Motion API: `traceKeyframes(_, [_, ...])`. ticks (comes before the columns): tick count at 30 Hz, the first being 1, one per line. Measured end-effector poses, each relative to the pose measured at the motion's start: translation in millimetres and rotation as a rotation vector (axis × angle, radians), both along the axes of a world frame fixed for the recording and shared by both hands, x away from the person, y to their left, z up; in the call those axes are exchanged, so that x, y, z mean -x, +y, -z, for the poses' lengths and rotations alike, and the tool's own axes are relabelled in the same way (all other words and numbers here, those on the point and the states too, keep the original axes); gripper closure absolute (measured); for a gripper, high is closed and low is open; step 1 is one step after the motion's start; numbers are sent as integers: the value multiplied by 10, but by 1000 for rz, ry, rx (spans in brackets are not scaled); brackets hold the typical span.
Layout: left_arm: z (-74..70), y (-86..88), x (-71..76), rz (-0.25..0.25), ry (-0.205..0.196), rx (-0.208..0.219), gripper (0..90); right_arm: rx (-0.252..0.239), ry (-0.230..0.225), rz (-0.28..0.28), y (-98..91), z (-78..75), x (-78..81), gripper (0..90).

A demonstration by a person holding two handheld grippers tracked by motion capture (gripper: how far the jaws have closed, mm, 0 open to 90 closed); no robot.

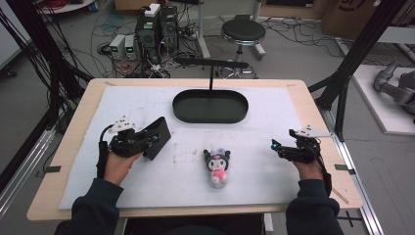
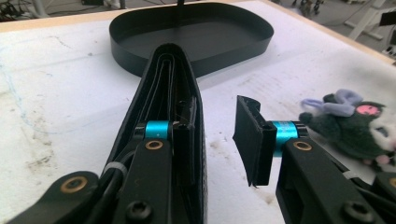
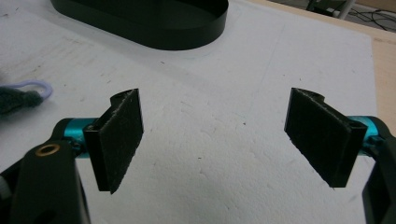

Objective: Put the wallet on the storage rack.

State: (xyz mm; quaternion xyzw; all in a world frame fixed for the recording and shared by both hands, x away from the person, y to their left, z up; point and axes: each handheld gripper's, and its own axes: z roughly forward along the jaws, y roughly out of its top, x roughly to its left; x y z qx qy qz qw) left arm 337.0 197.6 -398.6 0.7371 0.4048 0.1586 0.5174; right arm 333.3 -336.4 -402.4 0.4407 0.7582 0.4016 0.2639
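A black folded wallet [image 1: 157, 137] stands on edge on the white foam mat [image 1: 147, 181] at the left. In the left gripper view the wallet [image 2: 163, 84] leans against one pad, while the other pad [image 2: 250, 140] stands clear of it with a gap. So my left gripper [image 2: 217, 140] is open around it. A small dark plush toy [image 1: 218, 165] with a pink front lies at the mat's middle front, also in the left gripper view [image 2: 355, 121]. My right gripper [image 3: 219, 135] is wide open over bare mat, at the right [image 1: 276, 145].
A black oval tray [image 1: 183, 108] with an upright T-shaped post [image 1: 211, 63] sits at the mat's far middle. The wooden table edge [image 1: 318, 122] borders the mat. Beyond it are a stool [image 1: 243, 32], computer boxes [image 1: 156, 29] and floor cables.
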Motion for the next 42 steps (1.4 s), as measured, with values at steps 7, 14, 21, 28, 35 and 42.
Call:
traceKeyframes(7, [-34, -39, 23, -53, -55, -118, 867, 0, 2, 0, 9, 4, -1, 198])
traceKeyframes(14, [-115, 213, 0, -152, -155, -186, 868, -2, 2, 1, -6, 8, 0, 198])
traceKeyframes(21, [-81, 372, -49, -217, -131, -196, 867, 0, 1, -3, 9, 13, -9, 198])
traceKeyframes(28, [-29, 309, -68, -177, -53, -127, 867, 0, 5, -5, 15, 12, -10, 198])
traceKeyframes(35, [-32, 273, -52, -132, -39, -75, 867, 0, 4, -2, 1, 12, -8, 198])
traceKeyframes(42, [-6, 207, -53, -96, -63, -107, 851, 2, 2, -4, 3, 11, -7, 198])
